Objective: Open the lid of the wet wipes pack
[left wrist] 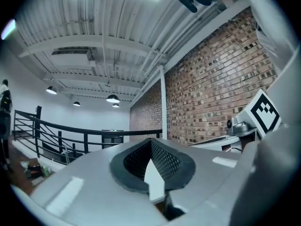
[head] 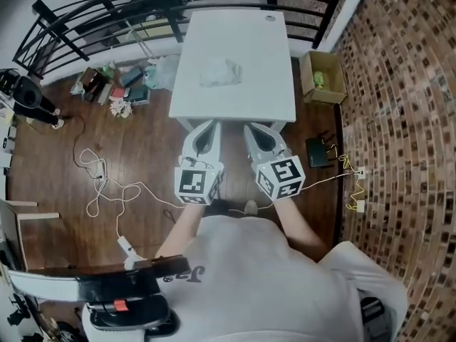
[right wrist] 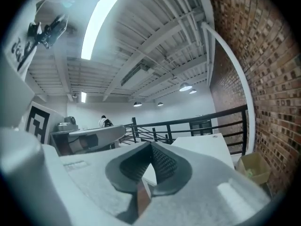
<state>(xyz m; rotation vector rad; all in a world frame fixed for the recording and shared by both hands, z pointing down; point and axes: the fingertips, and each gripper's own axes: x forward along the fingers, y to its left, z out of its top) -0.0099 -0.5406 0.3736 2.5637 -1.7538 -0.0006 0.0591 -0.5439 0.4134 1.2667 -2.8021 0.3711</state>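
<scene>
We hold both grippers side by side in front of us, and the wet wipes pack (head: pixel 219 73) lies at twelve o'clock from them, well apart, about midway across the white table (head: pixel 256 95). In the head view the tips of both grippers sit at the table's near edge, so the near half of the tabletop lies between them and the pack.

The left gripper (head: pixel 209 126) has its fingers (left wrist: pixel 160 161) closed tip to tip with nothing between them. The right gripper (head: pixel 251 129) is the same: its fingers (right wrist: pixel 162 166) are pressed together and empty. Both point roughly level, out over the table. The marker cubes (head: pixel 197 182) sit nearest us.

Seen from the pack in the head view, an open cardboard box (head: pixel 323 78) stands on the wooden floor (head: pixel 142 148) at three o'clock, just beside the table's right edge and against the brick wall (head: pixel 406 120). At nine o'clock a heap of small clutter (head: pixel 117 85) lies on the floor near the table's left edge. A black railing (head: pixel 107 9) runs behind the table from ten to one o'clock. White cables (head: pixel 107 184) trail over the floor at eight o'clock, and a dark flat device (head: pixel 317 152) lies on the floor at four o'clock.
</scene>
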